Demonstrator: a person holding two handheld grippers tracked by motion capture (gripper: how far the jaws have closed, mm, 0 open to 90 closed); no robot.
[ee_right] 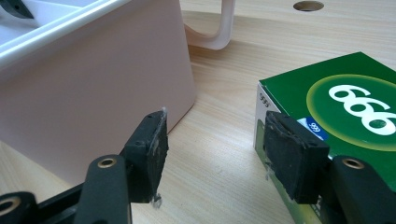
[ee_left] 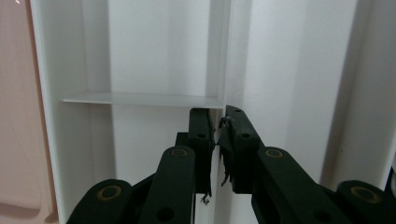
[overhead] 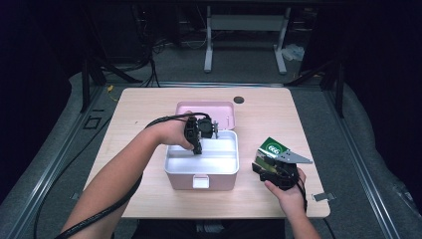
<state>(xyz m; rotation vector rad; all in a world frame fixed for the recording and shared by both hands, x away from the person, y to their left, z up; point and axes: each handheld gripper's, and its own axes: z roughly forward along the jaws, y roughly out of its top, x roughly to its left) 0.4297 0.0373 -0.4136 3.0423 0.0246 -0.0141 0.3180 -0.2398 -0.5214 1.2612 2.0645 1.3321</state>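
One pink box (overhead: 201,180), one green carton (ee_right: 345,100); left claw (ee_left: 218,140) clenched on its white divider (ee_left: 227,56), right claw (ee_right: 215,154) released.

Left forearm comes in low and angles up across the table, and its hand tips the left gripper (overhead: 198,137) nose-down. Up close the jaws are pinched onto a thin white divider (ee_left: 223,60). The right gripper (ee_right: 212,151) sits low and level in its hand, jaws apart, nothing between.

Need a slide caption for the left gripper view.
Left gripper clamps the divider of the white tray.
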